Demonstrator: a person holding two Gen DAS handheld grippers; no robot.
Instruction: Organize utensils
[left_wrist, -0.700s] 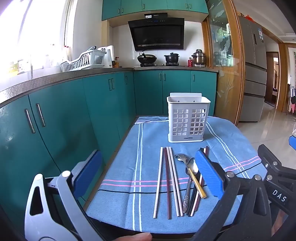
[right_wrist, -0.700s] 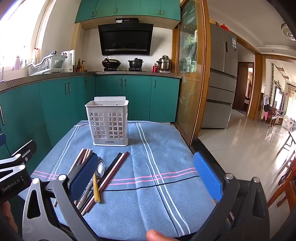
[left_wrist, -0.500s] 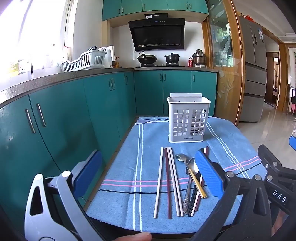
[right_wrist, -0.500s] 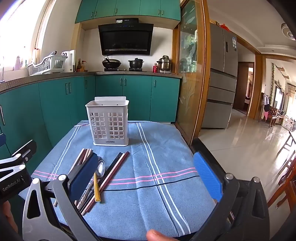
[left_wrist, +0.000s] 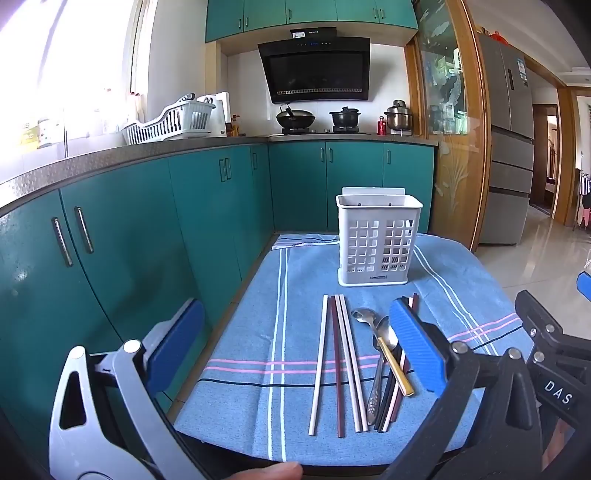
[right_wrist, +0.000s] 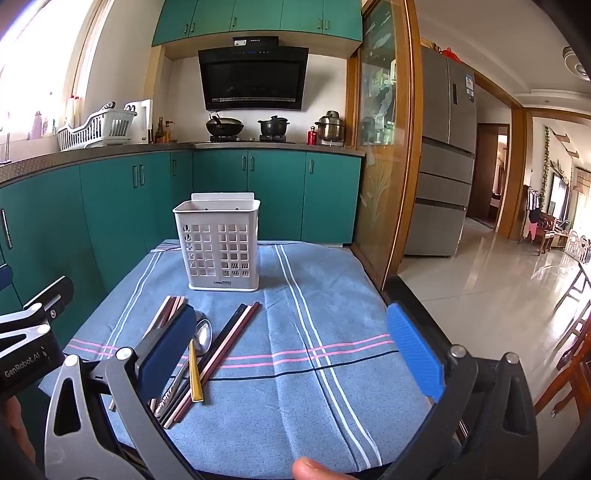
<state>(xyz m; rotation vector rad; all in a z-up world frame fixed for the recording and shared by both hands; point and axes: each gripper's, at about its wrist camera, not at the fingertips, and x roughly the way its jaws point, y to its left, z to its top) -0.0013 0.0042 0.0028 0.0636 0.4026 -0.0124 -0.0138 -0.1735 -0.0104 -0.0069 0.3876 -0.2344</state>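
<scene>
A white slotted utensil holder (left_wrist: 378, 242) (right_wrist: 219, 245) stands empty at the far end of a blue striped cloth (left_wrist: 295, 332) (right_wrist: 325, 325). Nearer lie several chopsticks (left_wrist: 334, 363) (right_wrist: 229, 343) side by side, with two spoons (left_wrist: 380, 334) (right_wrist: 202, 338), one with a gold handle. My left gripper (left_wrist: 295, 354) is open and empty, held above the cloth's near edge in front of the chopsticks. My right gripper (right_wrist: 291, 354) is open and empty, to the right of the utensils.
Teal cabinets (left_wrist: 129, 240) run along the left of the table and behind it. A glass-and-wood partition (right_wrist: 384, 166) stands at the far right. The table's right edge drops to tiled floor (right_wrist: 498, 280). A dish rack (left_wrist: 170, 123) sits on the counter.
</scene>
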